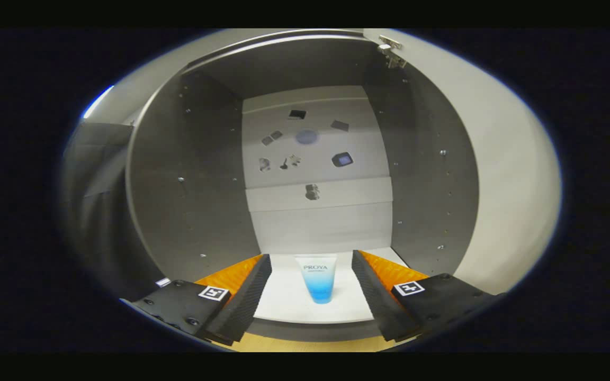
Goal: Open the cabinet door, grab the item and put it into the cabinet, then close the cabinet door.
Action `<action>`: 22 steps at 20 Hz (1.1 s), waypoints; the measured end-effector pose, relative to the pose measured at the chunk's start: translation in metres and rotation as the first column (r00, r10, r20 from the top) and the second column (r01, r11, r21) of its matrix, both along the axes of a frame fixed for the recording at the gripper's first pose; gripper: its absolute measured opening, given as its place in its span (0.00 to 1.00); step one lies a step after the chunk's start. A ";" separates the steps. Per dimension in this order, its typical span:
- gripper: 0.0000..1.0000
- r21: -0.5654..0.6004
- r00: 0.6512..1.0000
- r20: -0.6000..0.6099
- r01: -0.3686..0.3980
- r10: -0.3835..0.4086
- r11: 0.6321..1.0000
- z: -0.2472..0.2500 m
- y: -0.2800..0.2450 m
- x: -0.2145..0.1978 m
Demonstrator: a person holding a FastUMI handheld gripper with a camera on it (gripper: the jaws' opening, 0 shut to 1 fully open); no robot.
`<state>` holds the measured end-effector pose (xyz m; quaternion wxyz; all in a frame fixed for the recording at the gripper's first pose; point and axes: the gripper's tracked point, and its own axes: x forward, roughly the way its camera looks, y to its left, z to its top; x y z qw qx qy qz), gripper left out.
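The tube is standing on its cap on the white cabinet floor, blue fading up to a pale top, and it sits close to the floor's front edge, roughly midway between the two side walls. In the gripper view the gripper is spread wide, its fingers parted to either side of the tube with clear gaps on both sides, so nothing is gripped and neither pad touches the tube. The tube stands between the fingers, level with their tips. The cabinet is open: dark side panels run back on the left and right, dotted with small metal fittings, and a pale back panel carries several small dark marks and shapes that are too blurred to make out. The door is swung out on the right, a light grey slab, with a metal hinge showing at its upper corner where it meets the cabinet top. Below the cabinet's front lip a strip of light wood surface shows, just under the fingers.
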<state>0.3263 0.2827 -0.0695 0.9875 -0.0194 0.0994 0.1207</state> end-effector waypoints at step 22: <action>0.98 -0.014 0.992 0.040 -0.116 0.116 0.993 0.126 -0.111 -0.381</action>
